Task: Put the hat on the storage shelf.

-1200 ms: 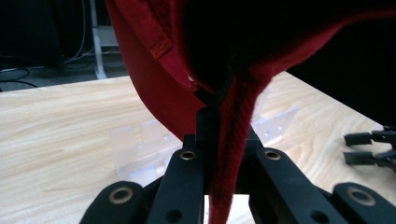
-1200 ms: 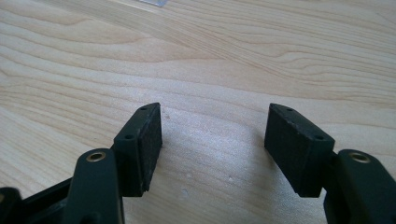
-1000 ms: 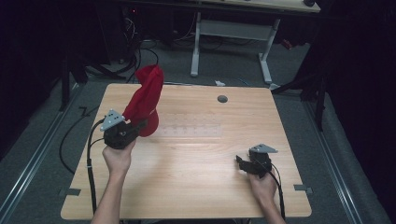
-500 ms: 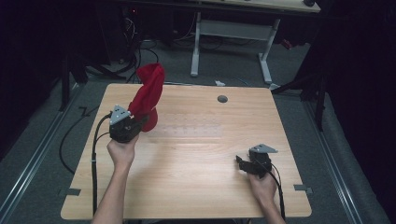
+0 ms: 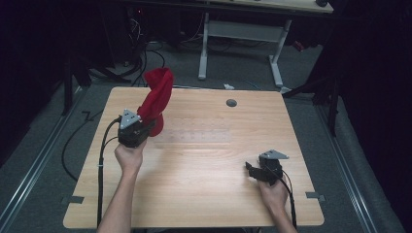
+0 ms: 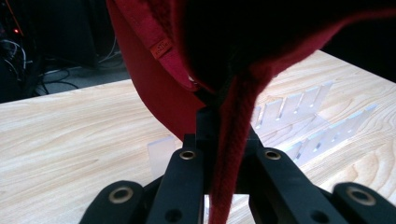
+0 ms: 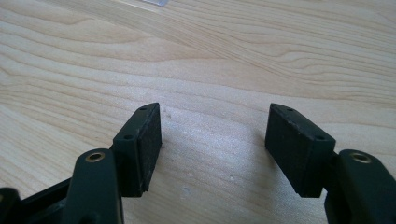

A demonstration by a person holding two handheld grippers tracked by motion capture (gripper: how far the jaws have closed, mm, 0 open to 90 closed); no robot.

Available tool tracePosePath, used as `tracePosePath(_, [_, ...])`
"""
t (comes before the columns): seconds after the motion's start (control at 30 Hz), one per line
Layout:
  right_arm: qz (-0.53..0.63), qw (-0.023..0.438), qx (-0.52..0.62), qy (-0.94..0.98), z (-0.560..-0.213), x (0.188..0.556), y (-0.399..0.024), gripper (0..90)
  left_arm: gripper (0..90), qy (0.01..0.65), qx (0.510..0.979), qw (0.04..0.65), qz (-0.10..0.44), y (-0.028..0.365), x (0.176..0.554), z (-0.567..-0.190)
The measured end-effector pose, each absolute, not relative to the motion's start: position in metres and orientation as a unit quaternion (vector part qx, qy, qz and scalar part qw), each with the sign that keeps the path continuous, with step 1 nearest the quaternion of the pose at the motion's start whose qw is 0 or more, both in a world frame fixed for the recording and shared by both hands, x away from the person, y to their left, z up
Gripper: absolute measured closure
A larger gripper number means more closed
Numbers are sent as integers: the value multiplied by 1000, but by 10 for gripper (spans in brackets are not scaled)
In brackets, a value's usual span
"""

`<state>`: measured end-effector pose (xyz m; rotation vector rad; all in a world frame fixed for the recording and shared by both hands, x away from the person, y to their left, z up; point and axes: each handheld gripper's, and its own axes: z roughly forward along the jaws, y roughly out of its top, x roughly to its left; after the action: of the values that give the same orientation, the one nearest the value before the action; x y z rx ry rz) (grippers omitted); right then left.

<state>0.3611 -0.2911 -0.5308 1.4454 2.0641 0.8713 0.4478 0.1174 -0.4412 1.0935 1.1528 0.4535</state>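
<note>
The red cloth (image 5: 156, 99) hangs up and away from the left gripper (image 5: 138, 131), whose jaws are clenched on a fold of it; in the left gripper view the fabric (image 6: 187, 60) rises straight out of the pinch and drapes over the camera. Just beyond that gripper lies a clear slotted rack (image 6: 299, 116) flat on the table (image 5: 204, 194), so the cloth's lower end sits right at the rack's near end (whether it touches the rack I cannot tell). I judge the pickup done and the placing or spreading yet to come. The right gripper (image 5: 260, 172) rests well apart, toward the table's near right corner, jaws spread with bare wood between them (image 7: 212, 140). Ahead and to the right of the left gripper the tabletop is open; its left edge is close beside that hand, and a small round grommet (image 5: 231, 102) sits far off.
</note>
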Motion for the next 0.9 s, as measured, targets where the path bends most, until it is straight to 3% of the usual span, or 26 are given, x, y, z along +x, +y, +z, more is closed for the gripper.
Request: tracePosePath(0.9, [318,234,526,753,-531,361,-291,366,853,533,486,663,199,110,458,-467])
